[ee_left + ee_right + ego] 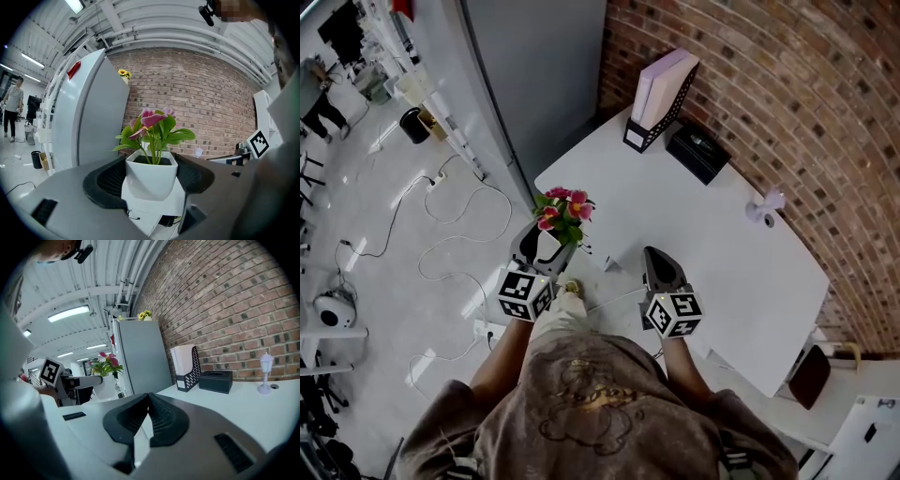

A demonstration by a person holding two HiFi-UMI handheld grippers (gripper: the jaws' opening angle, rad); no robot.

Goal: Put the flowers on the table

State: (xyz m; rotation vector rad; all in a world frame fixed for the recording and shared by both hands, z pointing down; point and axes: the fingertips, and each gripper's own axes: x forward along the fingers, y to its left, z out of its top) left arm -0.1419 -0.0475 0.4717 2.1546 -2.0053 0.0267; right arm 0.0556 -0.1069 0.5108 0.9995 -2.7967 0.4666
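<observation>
Taupe T-shirt [591, 412] with gold outline print, sleeves stopping short of the forearms, pale beige trouser leg [561, 317], grey left tool [542, 246] and right tool [656, 258], dark ribbed pads, black-and-white marker cube [525, 293] on each

Head view looks steeply down; both gripper views share the flowers [152, 123] [107, 363]

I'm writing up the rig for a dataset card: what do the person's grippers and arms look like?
The left gripper and right gripper both have grey bodies with black ribbed jaws, and each carries a cube with black-and-white square markers. The person wears a brownish short-sleeved T-shirt with a gold print.
</observation>
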